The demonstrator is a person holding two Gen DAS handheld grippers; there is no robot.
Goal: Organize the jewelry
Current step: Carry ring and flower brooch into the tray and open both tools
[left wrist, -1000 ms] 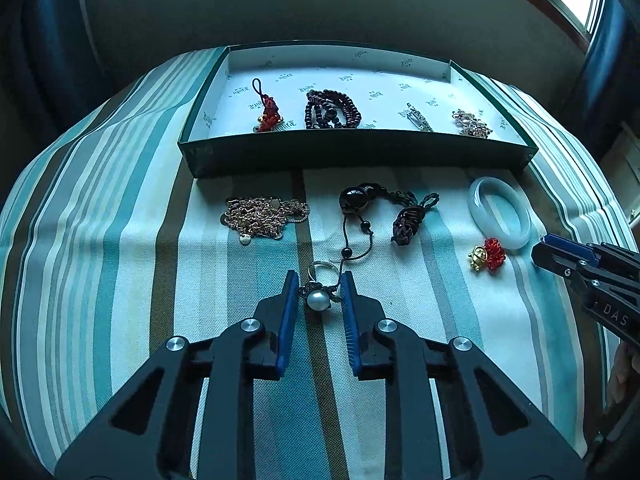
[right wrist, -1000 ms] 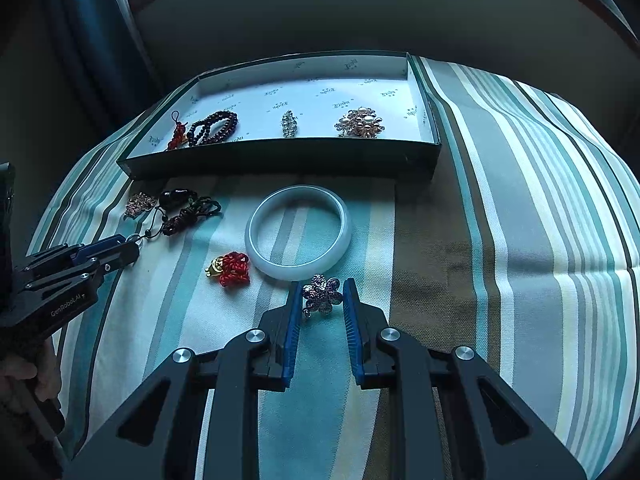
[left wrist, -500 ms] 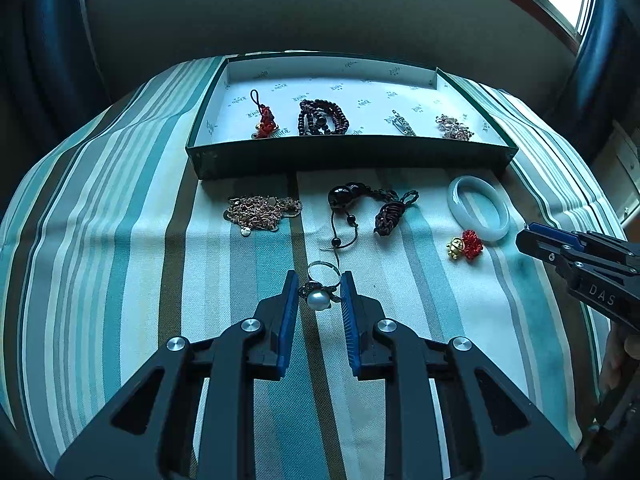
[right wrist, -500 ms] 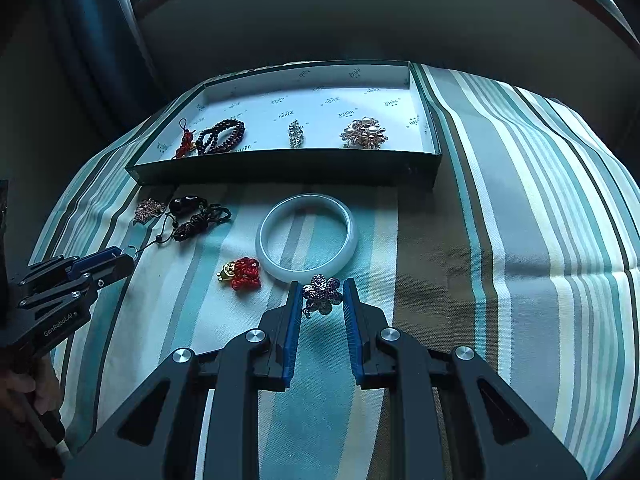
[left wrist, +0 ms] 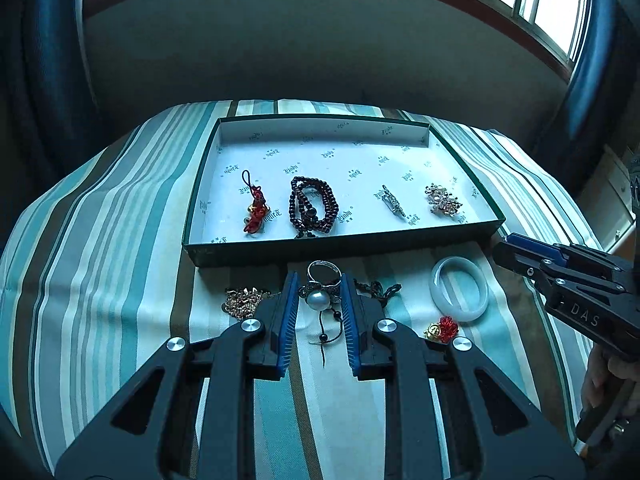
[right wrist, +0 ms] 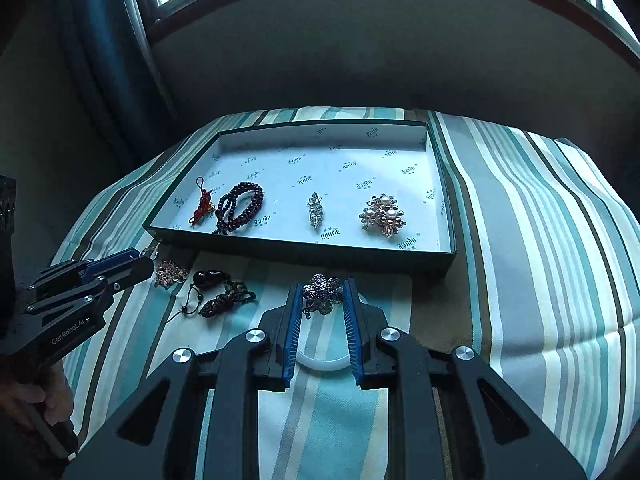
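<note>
My left gripper [left wrist: 319, 298] is shut on a pearl ring [left wrist: 319, 300], held above the striped cloth just before the green box [left wrist: 280, 250]. My right gripper [right wrist: 321, 298] is shut on a dark flower brooch [right wrist: 320, 298], also lifted, near the box's front wall [right wrist: 320, 254]. Inside the box lie a red knot charm [left wrist: 255, 210], a dark bead bracelet [left wrist: 314, 206], a small silver pin [left wrist: 392, 200] and a pearl cluster brooch [left wrist: 442, 200]. On the cloth lie a gold chain [left wrist: 242, 302], a black cord pendant [right wrist: 218, 290], a white jade bangle [left wrist: 459, 294] and a red and gold charm [left wrist: 442, 328].
The table wears a teal, white and brown striped cloth [right wrist: 540, 240] that drops off at the sides. A dark wall and windows stand behind the box. A person's hand [left wrist: 608, 380] grips the right gripper's handle at the right edge.
Both grippers have risen and tilted with the ring and the brooch still between their pads. The box interior now shows much more fully.
</note>
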